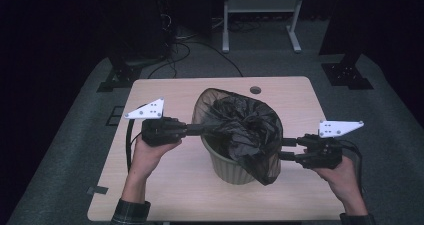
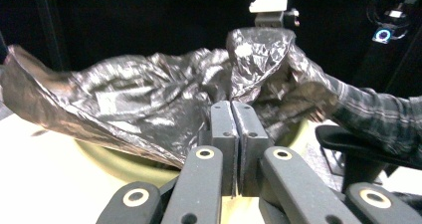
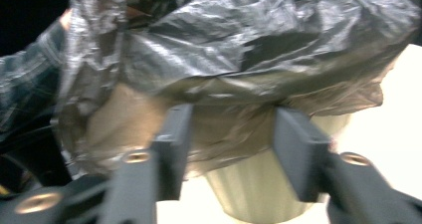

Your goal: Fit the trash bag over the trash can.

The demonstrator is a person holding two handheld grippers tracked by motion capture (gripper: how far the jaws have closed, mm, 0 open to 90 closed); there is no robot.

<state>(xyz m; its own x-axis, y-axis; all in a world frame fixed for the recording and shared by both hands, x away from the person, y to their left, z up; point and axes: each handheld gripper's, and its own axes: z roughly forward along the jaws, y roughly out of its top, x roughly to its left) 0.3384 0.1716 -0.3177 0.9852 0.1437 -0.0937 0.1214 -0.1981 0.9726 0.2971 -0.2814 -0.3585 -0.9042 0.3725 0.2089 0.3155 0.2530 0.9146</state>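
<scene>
draping the bin (image 1: 227,167), bag (image 1: 240,127) hides left fingers' (image 2: 222,122) pinch; right fingers (image 3: 171,149) agape.

Crumpled black bag (image 1: 240,127) draped over ribbed bin (image 1: 227,167) — upright; mid-table.

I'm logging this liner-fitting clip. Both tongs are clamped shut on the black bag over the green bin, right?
Not quite. Only the left tongs are shut on the black bag, as the left gripper view shows. The right tongs stand open, jaws apart with the bag's edge in front of them over the green bin, as the right gripper view shows.
</scene>
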